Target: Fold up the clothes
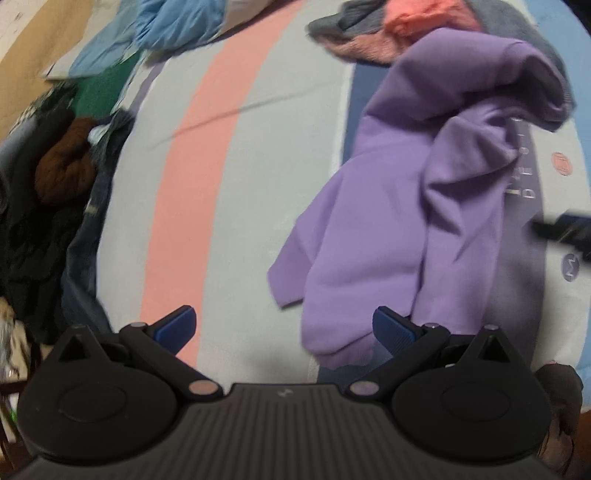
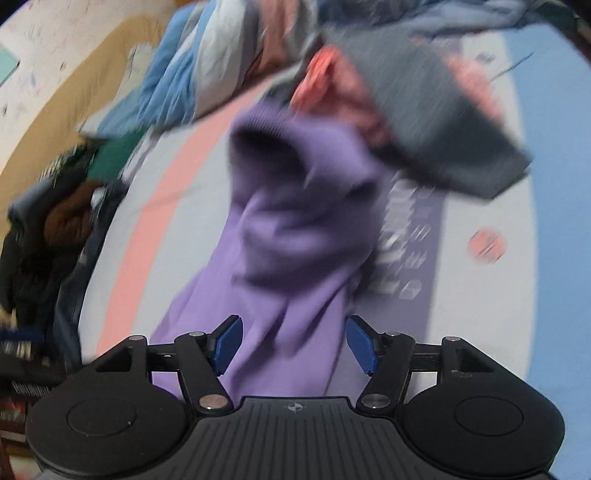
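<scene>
Bedding (image 1: pixel 258 155) lay bare left of the purple sweatshirt (image 1: pixel 424 206) in the left wrist view, the left gripper (image 1: pixel 284 328) spread wide and empty above it. Blur smeared the right wrist view; there the right gripper (image 2: pixel 293 343) stood parted over the sweatshirt, gripping nothing.

Both wrist views steeply down — share purple sweatshirt (image 1: pixel 399 206).

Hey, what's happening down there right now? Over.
Both grippers open, left, right, holding nothing. Purple top crumpled on bed, unfolded. Grey-pink garment lies at its far end.
</scene>
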